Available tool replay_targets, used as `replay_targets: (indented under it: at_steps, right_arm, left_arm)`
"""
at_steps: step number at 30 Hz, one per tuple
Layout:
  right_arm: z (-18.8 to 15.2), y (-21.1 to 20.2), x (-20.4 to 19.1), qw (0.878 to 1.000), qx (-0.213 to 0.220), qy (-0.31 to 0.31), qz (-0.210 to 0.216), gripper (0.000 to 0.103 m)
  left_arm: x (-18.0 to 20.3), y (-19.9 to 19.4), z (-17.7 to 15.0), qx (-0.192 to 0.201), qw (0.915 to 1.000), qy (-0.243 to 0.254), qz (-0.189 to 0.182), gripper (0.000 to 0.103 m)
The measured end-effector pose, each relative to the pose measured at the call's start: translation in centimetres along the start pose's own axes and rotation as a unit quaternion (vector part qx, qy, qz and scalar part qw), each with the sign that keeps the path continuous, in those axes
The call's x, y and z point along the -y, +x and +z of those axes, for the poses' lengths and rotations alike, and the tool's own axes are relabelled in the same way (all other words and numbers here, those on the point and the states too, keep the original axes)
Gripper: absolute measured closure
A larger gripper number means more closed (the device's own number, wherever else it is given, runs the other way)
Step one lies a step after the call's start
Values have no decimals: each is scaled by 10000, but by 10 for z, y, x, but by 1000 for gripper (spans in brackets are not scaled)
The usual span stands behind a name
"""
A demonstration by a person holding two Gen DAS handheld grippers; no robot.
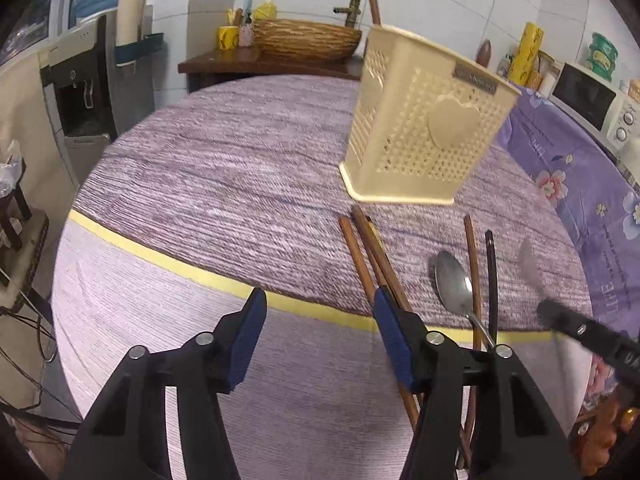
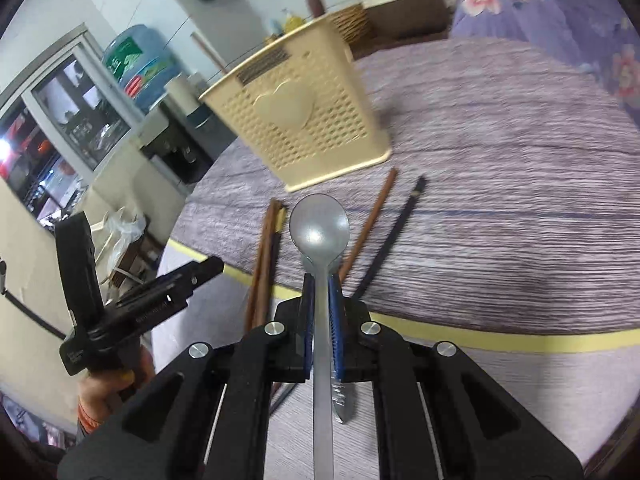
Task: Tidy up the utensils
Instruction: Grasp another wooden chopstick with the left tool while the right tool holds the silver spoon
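Note:
A cream perforated utensil holder (image 1: 424, 120) with a heart on its side stands on the purple mat; it also shows in the right wrist view (image 2: 300, 116). In front of it lie several brown chopsticks (image 1: 372, 256), a dark chopstick (image 1: 493, 276) and a metal spoon (image 1: 454, 280). My right gripper (image 2: 321, 284) is shut on another metal spoon (image 2: 319, 224), bowl pointing forward toward the holder; it appears blurred at the right of the left wrist view (image 1: 580, 330). My left gripper (image 1: 320, 312) is open and empty, low over the mat's near edge, left of the chopsticks (image 2: 266, 256).
A yellow tape line (image 1: 192, 272) crosses the table. A floral purple cloth (image 1: 568, 168) lies to the right, with a microwave (image 1: 592, 100) behind it. A woven basket (image 1: 304, 42) sits on a wooden stand at the back. A water dispenser (image 1: 84, 92) stands left.

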State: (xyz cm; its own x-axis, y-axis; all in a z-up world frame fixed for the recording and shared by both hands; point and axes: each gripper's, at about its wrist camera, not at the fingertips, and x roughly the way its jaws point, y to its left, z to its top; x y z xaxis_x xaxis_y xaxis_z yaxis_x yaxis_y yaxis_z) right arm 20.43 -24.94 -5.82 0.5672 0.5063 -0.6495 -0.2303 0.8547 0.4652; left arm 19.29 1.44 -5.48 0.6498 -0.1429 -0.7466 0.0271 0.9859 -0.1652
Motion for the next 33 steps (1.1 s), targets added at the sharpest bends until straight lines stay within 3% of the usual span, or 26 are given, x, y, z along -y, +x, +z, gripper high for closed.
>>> replay_targets:
  at_steps: [3, 8, 17, 28, 31, 33]
  right_arm:
    - [1, -3, 11, 9979, 154, -4, -628, 95]
    - [-1, -6, 35, 9957, 154, 145, -903, 95]
    - [-5, -2, 27, 9869, 301, -259, -1563, 95]
    - [-7, 7, 48, 9839, 66, -176, -1778, 94]
    - [-5, 11, 47, 9827, -2, -282, -1830, 85]
    - [-1, 12, 47, 9808, -85, -384, -1908, 64]
  left_arm:
    - [12, 6, -7, -154, 9997, 187, -3, 51]
    - [28, 14, -18, -341, 9985, 427, 87, 54]
    - [31, 19, -17, -348, 9968, 578, 423, 58]
    - [10, 19, -8, -412, 9982, 247, 368, 58]
    - [9, 18, -7, -390, 9986, 139, 316, 57]
    - [7, 16, -6, -357, 9988, 104, 314, 54]
